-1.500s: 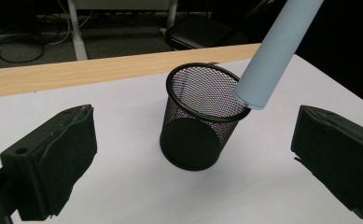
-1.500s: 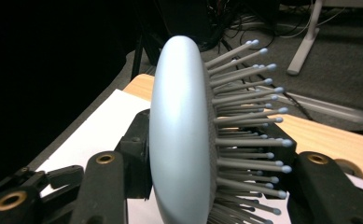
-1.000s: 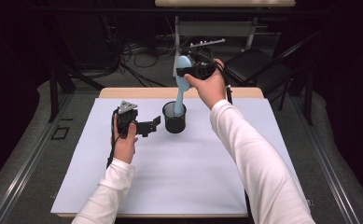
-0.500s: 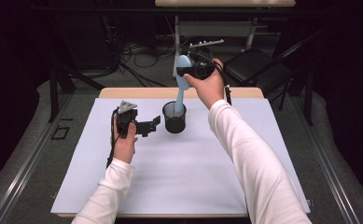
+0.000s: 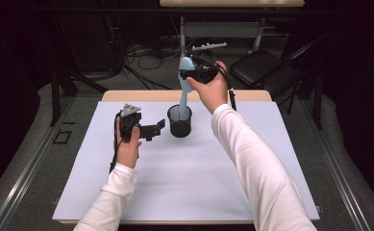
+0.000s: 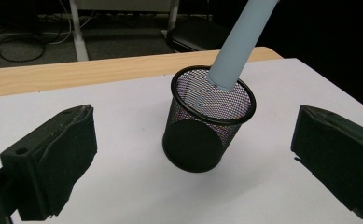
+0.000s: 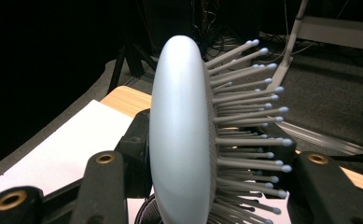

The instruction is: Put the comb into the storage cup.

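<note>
A light-blue hairbrush (image 5: 183, 96) stands nearly upright with its handle (image 6: 237, 42) down inside a black mesh cup (image 5: 180, 121). My right gripper (image 5: 201, 73), raised above the cup, is shut on the brush's head (image 7: 179, 130), the bristles pointing to the right in the right gripper view. My left gripper (image 5: 156, 129) rests low on the white sheet just left of the cup, open. The cup (image 6: 207, 121) stands a short way beyond its two wide-set fingers (image 6: 58, 158), with nothing between them.
A white sheet (image 5: 189, 183) covers the wooden table (image 5: 141, 95), whose edge shows at the back. Beyond the table are a black chair (image 5: 266, 67), cables on the floor and a desk leg (image 5: 182, 33).
</note>
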Tool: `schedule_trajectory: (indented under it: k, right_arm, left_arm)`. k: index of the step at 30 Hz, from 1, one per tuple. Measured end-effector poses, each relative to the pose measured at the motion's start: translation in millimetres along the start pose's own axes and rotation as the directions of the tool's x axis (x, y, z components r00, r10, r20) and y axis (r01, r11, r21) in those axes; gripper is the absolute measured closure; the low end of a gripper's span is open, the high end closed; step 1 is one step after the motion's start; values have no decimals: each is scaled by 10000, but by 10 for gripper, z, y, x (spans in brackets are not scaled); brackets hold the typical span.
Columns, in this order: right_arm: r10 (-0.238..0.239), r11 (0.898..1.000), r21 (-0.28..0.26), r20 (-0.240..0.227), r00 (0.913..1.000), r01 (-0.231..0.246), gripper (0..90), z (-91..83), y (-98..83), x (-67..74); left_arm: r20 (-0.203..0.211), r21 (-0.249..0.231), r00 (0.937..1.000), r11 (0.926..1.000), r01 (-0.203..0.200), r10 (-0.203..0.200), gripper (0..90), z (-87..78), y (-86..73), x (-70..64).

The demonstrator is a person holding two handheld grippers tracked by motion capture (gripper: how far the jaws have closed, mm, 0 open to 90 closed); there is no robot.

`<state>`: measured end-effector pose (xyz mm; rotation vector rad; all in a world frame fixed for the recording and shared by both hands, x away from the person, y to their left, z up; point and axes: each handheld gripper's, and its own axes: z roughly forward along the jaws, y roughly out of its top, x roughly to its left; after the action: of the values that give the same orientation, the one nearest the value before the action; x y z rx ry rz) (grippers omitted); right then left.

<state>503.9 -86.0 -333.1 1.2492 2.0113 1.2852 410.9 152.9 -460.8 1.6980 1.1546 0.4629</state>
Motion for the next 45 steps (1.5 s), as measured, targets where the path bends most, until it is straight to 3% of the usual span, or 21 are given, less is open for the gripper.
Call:
schedule_trajectory:
  k: [9, 19, 45]
  right_arm:
    - [-563, 9983, -135, 175, 9983, 565, 482, 69, -61, 68]
    - [-860, 9963, 37, 185, 9961, 860, 482, 153, -150, 137]
    - [-899, 9953, 369, 158, 9958, 893, 481, 301, -408, 147]
  left_arm:
    - [-9, -5, 10000, 10000, 10, -10, 5, -2, 1, 1]
    - [-23, 6, 10000, 10000, 10, -10, 5, -3, 0, 6]
    - [-16, 54, 10000, 10000, 7, -7, 5, 12, -7, 1]
